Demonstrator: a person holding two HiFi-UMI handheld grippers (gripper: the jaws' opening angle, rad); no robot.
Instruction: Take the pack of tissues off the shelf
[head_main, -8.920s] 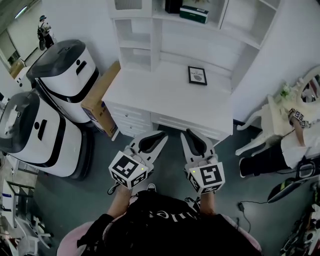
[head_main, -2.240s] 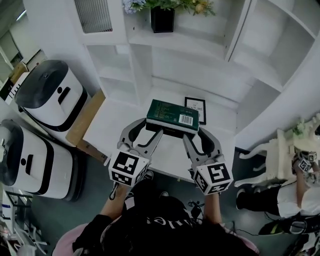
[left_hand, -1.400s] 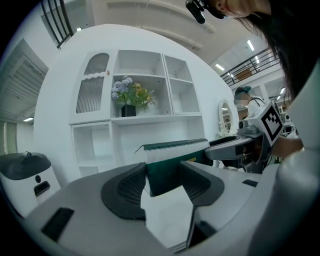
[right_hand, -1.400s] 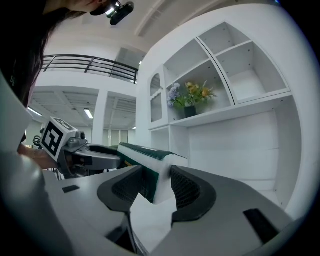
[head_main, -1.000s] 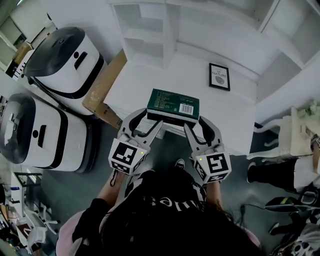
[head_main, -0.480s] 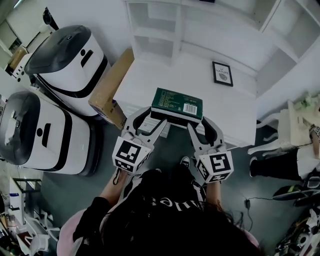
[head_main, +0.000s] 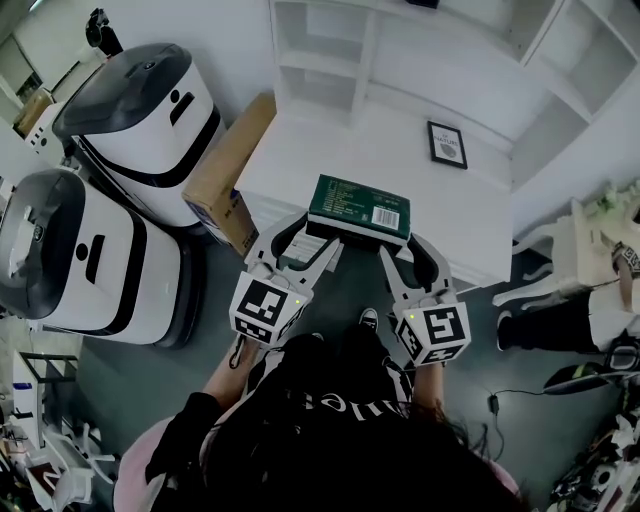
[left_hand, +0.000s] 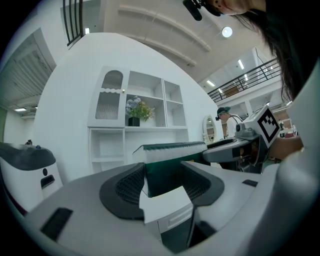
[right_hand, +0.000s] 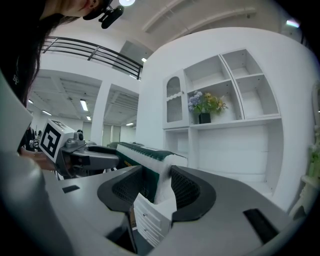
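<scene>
1. In an upper compartment of the white shelf unit (left_hand: 145, 100), just right of the arched door (left_hand: 112, 97) with its slats: a black pot (left_hand: 133, 121) filled with flowers (left_hand: 136, 106).
2. On the white desk (head_main: 330, 150) below those shelves, toward the back right: a small framed print (head_main: 447, 143), face visible from above.
3. Set into the desk front, seen low between the jaws in the right gripper view: white drawers (right_hand: 145, 217), pushed shut, so nothing to tell of their contents.
4. Just beside the desk's left end: a brown cardboard box (head_main: 222, 170) standing on edge, closed, contents not visible.
5. Further left on the floor: two white machines (head_main: 140, 115) with dark tops, lids down, insides hidden.
6. Off the shelf and up in the air over the desk's front edge: the dark green pack of tissues (head_main: 358, 205), lying roughly level, barcode label facing up, spanning the gap between the two grippers.
7. Left gripper (head_main: 303, 237): jaws spread wide and closed on the pack's left end, dark green end face pressed between the ribbed pads, top edge of the pack rising above them.
8. Right gripper (head_main: 405, 245): jaws likewise spread wide, clamped on the pack's right end, with the white side panel and green top sandwiched between the ribbed pads.
9. Seen from each gripper view across the pack: the other gripper, with its marker cube, at the far end.
</scene>
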